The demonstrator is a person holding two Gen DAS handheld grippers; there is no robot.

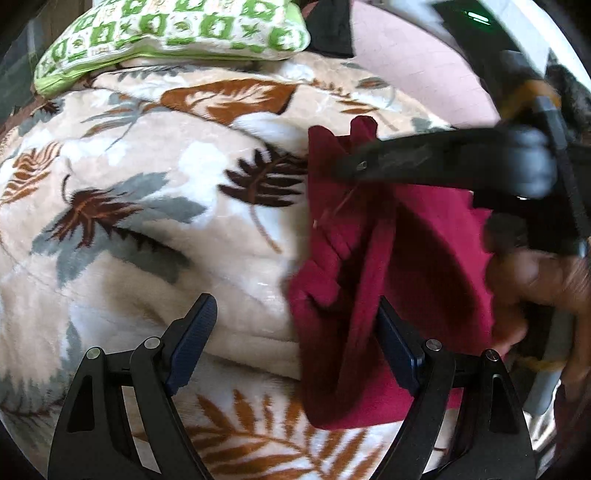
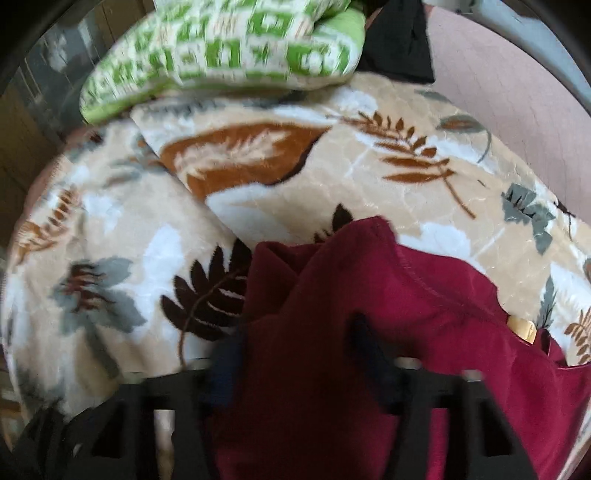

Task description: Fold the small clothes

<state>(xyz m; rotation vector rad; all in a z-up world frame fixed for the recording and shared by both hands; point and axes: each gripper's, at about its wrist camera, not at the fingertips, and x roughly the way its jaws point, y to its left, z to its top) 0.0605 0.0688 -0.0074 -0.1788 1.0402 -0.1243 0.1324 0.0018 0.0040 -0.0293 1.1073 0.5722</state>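
Observation:
A small dark red garment [image 1: 373, 280] hangs bunched above a leaf-patterned blanket [image 1: 147, 221]. My left gripper [image 1: 295, 332] is open; the garment drapes against its right finger [image 1: 395, 343] and nothing is between the pads. In the left wrist view my right gripper [image 1: 354, 162] comes in from the right and is in the garment's top edge. In the right wrist view the red garment [image 2: 369, 332] fills the space between the blurred fingers of my right gripper [image 2: 295, 354], which stand apart; whether they pinch it is unclear.
A green and white patterned pillow [image 1: 170, 33] lies at the far end of the blanket, also in the right wrist view [image 2: 229, 48]. A dark cloth [image 1: 332, 26] lies beside it. Pink floor [image 1: 417, 66] shows at the right. A hand [image 1: 535, 280] holds the right gripper.

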